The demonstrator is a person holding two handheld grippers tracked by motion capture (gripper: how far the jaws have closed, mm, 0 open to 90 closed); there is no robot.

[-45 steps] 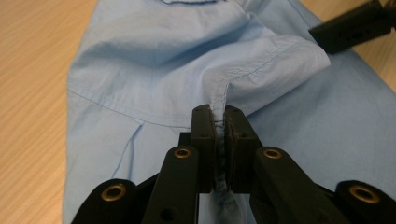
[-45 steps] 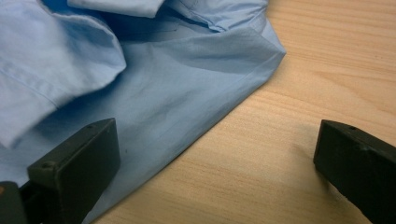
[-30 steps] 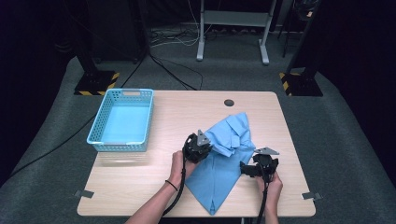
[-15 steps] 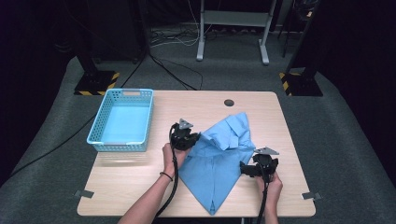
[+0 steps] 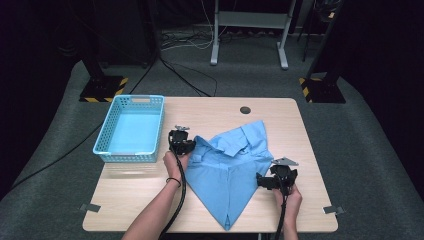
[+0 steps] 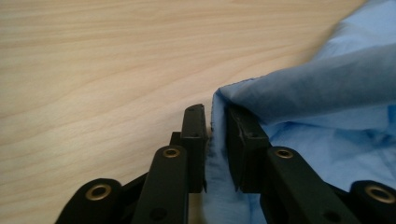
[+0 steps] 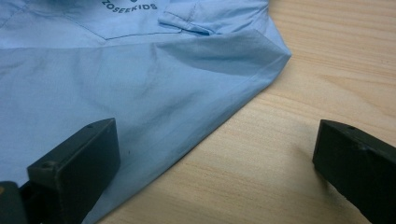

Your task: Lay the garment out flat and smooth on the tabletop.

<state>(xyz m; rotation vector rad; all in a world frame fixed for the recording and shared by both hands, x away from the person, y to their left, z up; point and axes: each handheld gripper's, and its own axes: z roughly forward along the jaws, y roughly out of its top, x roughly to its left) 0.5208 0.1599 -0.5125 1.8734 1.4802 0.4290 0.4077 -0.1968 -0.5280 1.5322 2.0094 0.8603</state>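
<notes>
A light blue shirt [image 5: 229, 167] lies spread on the wooden table [image 5: 210, 112], its lower end folded to a point near the front edge. At the shirt's left edge my left gripper [image 5: 186, 146] is shut on a fold of its blue cloth [image 6: 219, 140], which sits pinched between the jaws. My right gripper [image 5: 264, 180] rests at the shirt's right edge, open wide. In the right gripper view the shirt's hem [image 7: 219, 107] runs between the spread jaws, with printed letters [image 7: 130, 5] on the cloth farther off.
A light blue plastic basket [image 5: 131, 128] stands empty on the table's left side, just left of my left gripper. A dark round grommet [image 5: 245, 109] sits near the table's far edge. Bare wood lies at the front left and along the right edge.
My left gripper has moved left and away from me, pulling the shirt's left edge outward so the shirt lies wider. The right gripper has stayed in place.
</notes>
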